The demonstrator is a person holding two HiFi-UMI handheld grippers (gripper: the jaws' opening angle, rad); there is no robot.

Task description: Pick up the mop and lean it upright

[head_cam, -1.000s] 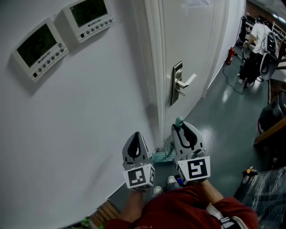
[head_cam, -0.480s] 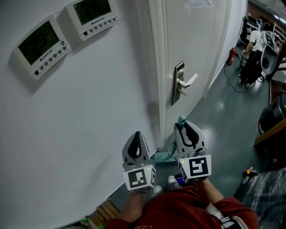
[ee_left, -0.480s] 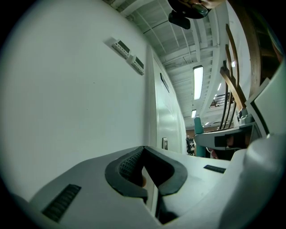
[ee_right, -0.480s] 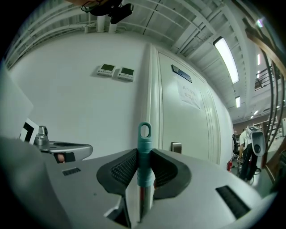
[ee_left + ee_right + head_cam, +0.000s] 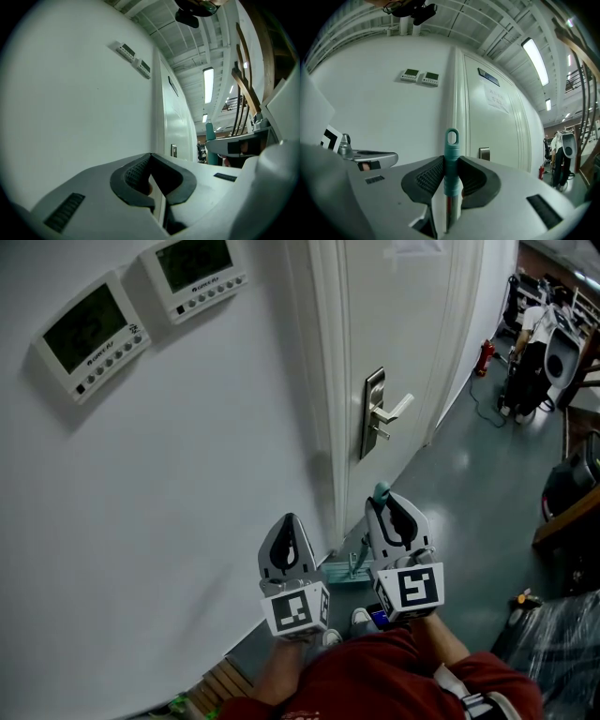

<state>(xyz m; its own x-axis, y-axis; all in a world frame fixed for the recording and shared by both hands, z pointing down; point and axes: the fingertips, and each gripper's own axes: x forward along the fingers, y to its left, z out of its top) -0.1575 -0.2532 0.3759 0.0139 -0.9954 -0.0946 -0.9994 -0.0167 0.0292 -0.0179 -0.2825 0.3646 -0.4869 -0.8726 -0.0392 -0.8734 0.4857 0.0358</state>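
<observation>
The mop stands nearly upright beside the door frame. Its teal handle tip (image 5: 380, 492) pokes up between the jaws of my right gripper (image 5: 391, 517), and its teal head (image 5: 339, 571) rests on the floor at the foot of the wall. In the right gripper view the pads press both sides of the teal grip (image 5: 451, 161), so the right gripper (image 5: 451, 174) is shut on the handle. My left gripper (image 5: 286, 549) hovers just left of it near the white wall, tips together with nothing between them (image 5: 150, 174). The left gripper view shows the handle (image 5: 209, 131) off to the right.
A white door (image 5: 403, 315) with a metal lever handle (image 5: 382, 418) stands right of the mop. Two wall control panels (image 5: 89, 334) hang at upper left. Down the corridor are a red extinguisher (image 5: 484, 354), a person by equipment (image 5: 534, 324), and wrapped clutter (image 5: 553, 643) at lower right.
</observation>
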